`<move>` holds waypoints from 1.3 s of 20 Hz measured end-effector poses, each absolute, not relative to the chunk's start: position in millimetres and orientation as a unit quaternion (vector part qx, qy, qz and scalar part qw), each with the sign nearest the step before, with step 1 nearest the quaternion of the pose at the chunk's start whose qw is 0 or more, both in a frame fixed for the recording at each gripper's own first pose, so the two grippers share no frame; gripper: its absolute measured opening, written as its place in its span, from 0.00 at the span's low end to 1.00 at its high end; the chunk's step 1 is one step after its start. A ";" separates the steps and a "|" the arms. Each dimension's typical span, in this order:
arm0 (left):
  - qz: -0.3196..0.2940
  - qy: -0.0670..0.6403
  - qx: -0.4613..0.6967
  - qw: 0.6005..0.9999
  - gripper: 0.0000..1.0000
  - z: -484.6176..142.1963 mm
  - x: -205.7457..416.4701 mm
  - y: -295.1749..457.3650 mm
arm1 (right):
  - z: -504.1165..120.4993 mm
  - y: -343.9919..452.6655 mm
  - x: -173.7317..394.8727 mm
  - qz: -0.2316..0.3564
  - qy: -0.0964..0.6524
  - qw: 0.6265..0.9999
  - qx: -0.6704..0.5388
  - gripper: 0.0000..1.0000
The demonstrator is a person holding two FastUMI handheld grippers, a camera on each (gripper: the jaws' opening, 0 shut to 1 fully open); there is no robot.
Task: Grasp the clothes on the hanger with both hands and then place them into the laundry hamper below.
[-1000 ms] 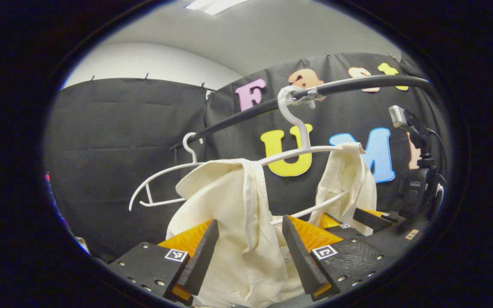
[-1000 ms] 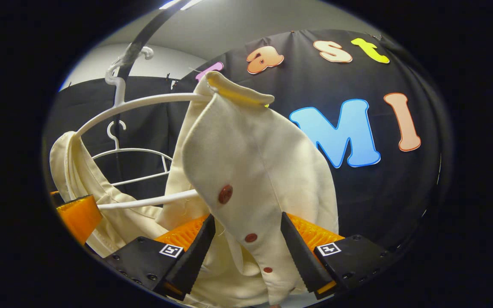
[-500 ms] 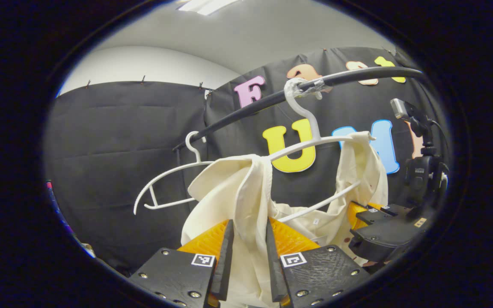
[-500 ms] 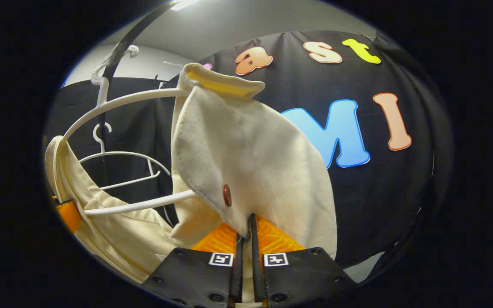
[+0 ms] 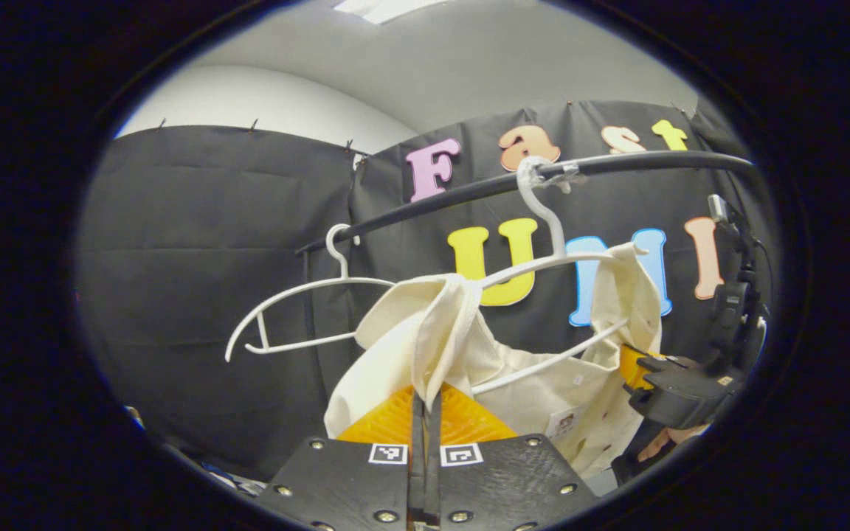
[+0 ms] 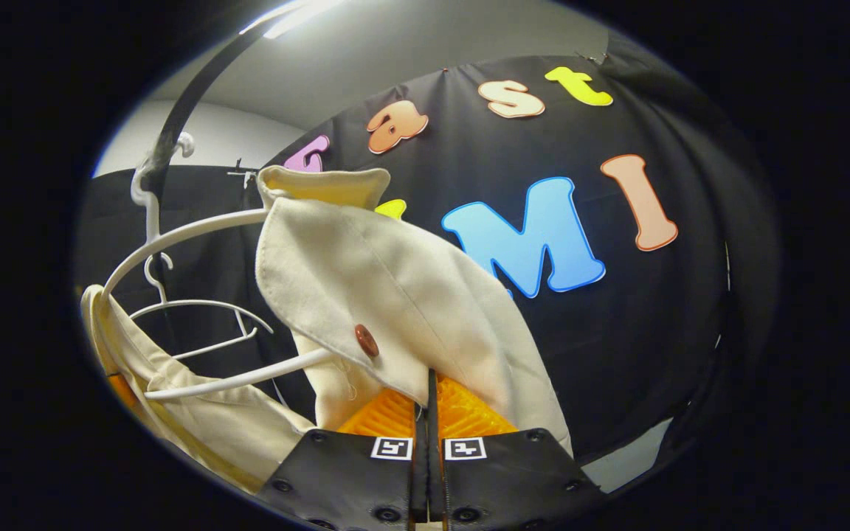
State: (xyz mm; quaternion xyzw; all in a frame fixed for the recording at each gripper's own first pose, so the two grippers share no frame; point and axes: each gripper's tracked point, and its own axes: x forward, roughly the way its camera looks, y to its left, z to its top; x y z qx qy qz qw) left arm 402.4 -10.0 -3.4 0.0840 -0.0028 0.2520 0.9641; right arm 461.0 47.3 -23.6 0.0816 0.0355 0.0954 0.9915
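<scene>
Left gripper view first, reading from its left side across: an empty white hanger (image 5: pixel 299 313) dangles from the black rail (image 5: pixel 617 164), well apart from the work, and it matters only as something the cloth could snag on. Further right, the loaded hanger (image 5: pixel 552 258) hooks over the same rail, and the cream shirt (image 5: pixel 425 332) is draped over its two shoulders, which is why one hold is taken on each side. At the bottom centre the left gripper (image 5: pixel 425 413) has its fingers pressed together on a fold of the shirt just under the near shoulder, so that side is pinched. At the right edge the other gripper sits low against the far side of the garment, with part of a hand beneath it. Right gripper view, again from the left: the hanger's curved arm (image 6: pixel 189 232) carries the far drape, then the buttoned front panel (image 6: pixel 395 310) hangs over the near end, and the right gripper (image 6: pixel 429 413) is clamped on its lower edge below a dark button (image 6: pixel 366 341). With both sides held, the shirt probably needs lifting clear of the hanger ends before lowering toward the hamper.
</scene>
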 end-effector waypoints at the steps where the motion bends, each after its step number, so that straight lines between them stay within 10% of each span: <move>1: 0.255 -0.009 0.085 0.963 0.01 2.1 399.0 -7.9 | -19.5 41.8 460.4 0.087 0.028 0.992 0.086 0.02; 26: 0.193 -0.030 0.014 0.981 0.00 51.6 380.8 49.0 | 41.8 -20.8 458.8 0.013 -0.039 0.979 0.201 0.02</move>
